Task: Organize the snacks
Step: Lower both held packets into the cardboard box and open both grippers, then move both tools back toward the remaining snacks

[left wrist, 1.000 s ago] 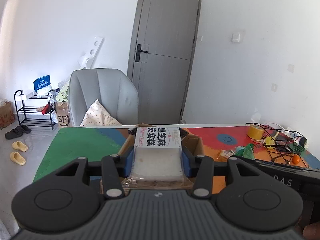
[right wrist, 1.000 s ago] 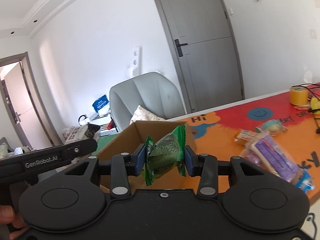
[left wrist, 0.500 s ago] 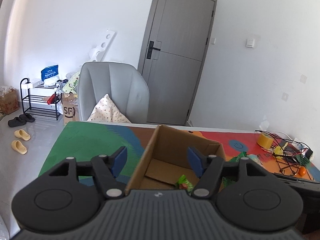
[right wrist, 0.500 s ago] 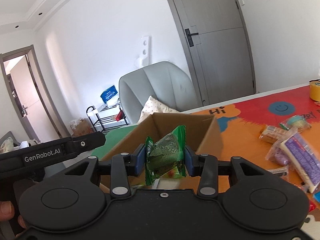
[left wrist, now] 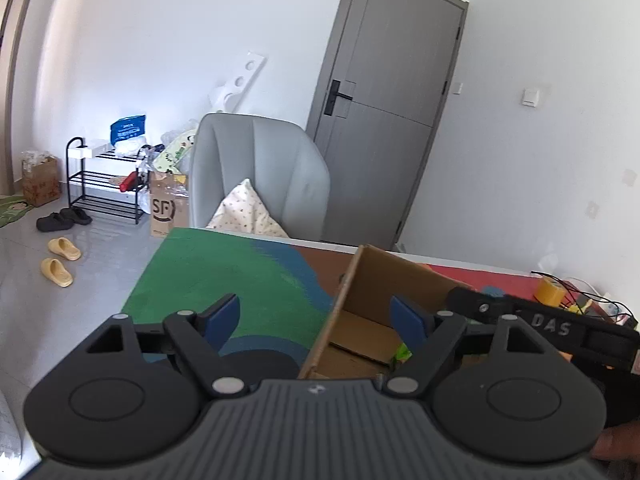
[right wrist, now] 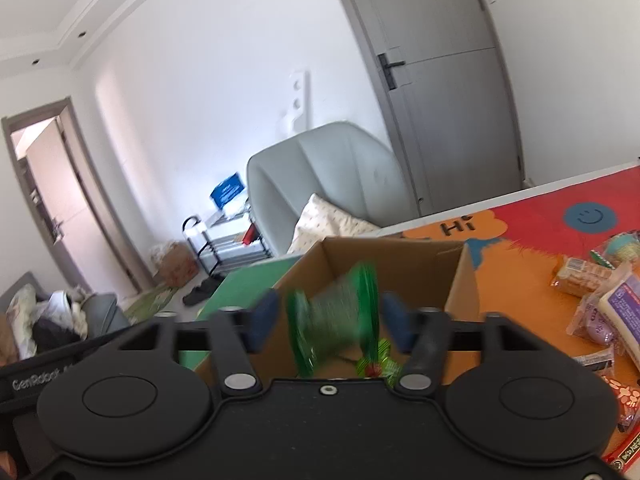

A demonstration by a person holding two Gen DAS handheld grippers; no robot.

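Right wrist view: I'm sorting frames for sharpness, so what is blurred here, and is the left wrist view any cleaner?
Right wrist view: the green snack packet is motion-smeared between the opening right gripper; the cardboard box stays crisp. Left wrist view: sharp, with fisheye bending.

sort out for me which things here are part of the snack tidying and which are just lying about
Part of the job:
- cardboard box
- green snack packet, loose between the opening right gripper pads
- snack packs on the mat
- left gripper, opening, nothing between its pads

Lying about:
- yellow tape roll
- grey chair
- shoe rack
- yellow slippers
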